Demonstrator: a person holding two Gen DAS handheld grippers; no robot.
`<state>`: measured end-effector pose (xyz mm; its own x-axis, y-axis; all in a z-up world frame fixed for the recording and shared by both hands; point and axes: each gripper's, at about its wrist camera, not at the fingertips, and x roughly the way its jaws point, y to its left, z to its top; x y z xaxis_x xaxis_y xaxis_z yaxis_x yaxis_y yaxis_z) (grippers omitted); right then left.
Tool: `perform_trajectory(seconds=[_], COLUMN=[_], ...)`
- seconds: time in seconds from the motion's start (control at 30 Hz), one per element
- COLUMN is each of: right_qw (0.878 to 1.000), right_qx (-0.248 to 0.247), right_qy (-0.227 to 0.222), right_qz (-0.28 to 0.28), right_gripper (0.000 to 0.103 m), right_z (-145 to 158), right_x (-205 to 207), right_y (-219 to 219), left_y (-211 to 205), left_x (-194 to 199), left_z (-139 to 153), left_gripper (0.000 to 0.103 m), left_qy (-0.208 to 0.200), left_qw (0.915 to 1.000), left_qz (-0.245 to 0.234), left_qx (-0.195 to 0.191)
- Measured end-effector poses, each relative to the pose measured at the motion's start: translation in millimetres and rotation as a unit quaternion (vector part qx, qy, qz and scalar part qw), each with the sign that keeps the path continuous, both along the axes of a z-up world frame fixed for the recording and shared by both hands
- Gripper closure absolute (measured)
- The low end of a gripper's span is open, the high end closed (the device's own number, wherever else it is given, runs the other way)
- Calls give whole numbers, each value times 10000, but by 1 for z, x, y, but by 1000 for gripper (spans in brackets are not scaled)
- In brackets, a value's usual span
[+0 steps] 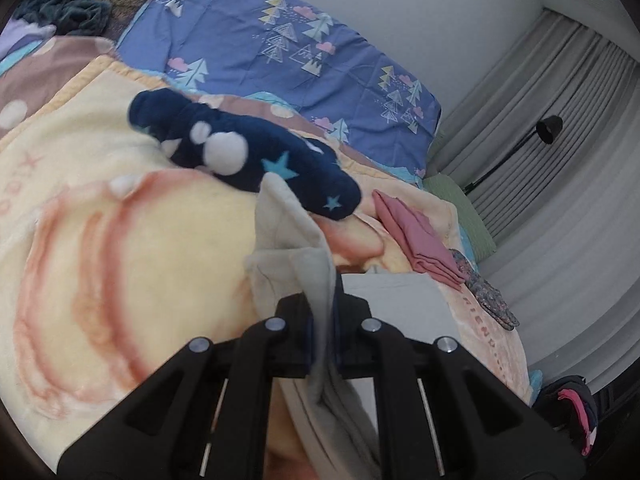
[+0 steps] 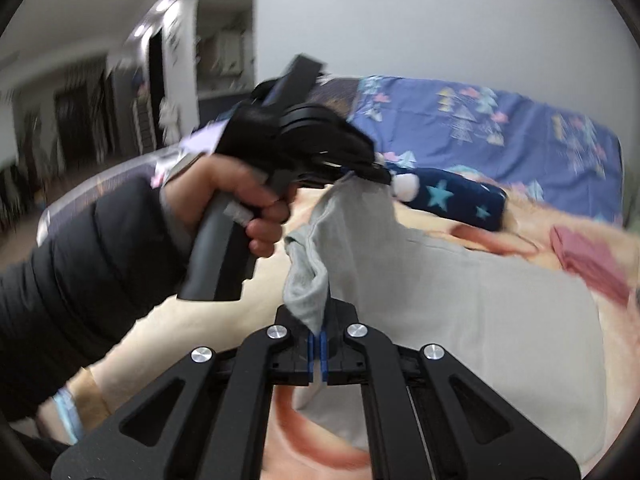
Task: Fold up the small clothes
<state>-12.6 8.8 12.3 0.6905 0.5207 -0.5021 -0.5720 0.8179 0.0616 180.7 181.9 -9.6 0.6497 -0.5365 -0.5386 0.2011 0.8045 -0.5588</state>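
Note:
A light grey garment (image 2: 460,300) lies spread on a cream and peach blanket (image 1: 120,240) on the bed. My left gripper (image 1: 323,320) is shut on one edge of the grey garment (image 1: 304,256) and holds it lifted. My right gripper (image 2: 319,340) is shut on another bunched edge of it, also lifted. The left gripper (image 2: 360,168) shows in the right wrist view, held by a hand in a dark sleeve, pinching the garment's upper edge.
A navy star-patterned plush item (image 1: 248,152) lies beyond the garment. A folded pink cloth (image 1: 416,240) and a floral cloth (image 1: 488,296) lie at the blanket's right edge. A blue tree-print sheet (image 1: 288,52) covers the far bed. Grey curtains (image 1: 560,160) and a black lamp (image 1: 548,128) stand right.

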Motion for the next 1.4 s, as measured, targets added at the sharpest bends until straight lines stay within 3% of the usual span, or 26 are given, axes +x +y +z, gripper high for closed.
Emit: perform_trajectory(seconds=[0.17,0.33,0.47,0.63,0.8,1.17,1.2,1.27,1.3,1.4], right_qw=[9958,9835,9758,9644,9516,9219,9171,9093,9051,8995], right_qx=[750,1408,1610,1858,2087,2744,2831,2962,3028,3140], right_qy=[318,766,918,1055,1281,1912,2008,2170,2254,2346], right_qz=[-419,-837,-1161,-1555,-1860,-1956,-1959,-1960,-1959,-1931], right_gripper=[101,101,101,101,101,101,101,101,101,101], right_z=[6,-8,-23,-41,-60,-96,-100,-105,-109,-113], right_x=[14,23,17,8,8,15,16,17,17,18], right_y=[-70,-140,-187,-237,-279,-313,-316,-318,-320,-324], left_y=[-59,-131,-193,-270,-333,-373,-374,-371,-368,-352], left_x=[7,17,24,32,39,51,50,44,39,6], left_z=[19,24,22,9,-16,-44,-45,-40,-34,-4], left_gripper=[96,96,96,96,96,94,88,65,49,39], left_qy=[-105,-109,-102,-99,63,37,-22,-93,-123,-477], left_qw=[9990,9961,9915,9814,9658,9500,9503,9542,9574,9647], left_qz=[-213,-505,-848,-1247,-1515,-1390,-1415,-1333,-1260,-1388], left_qx=[374,713,982,1458,2102,2796,2772,2678,2597,2187])
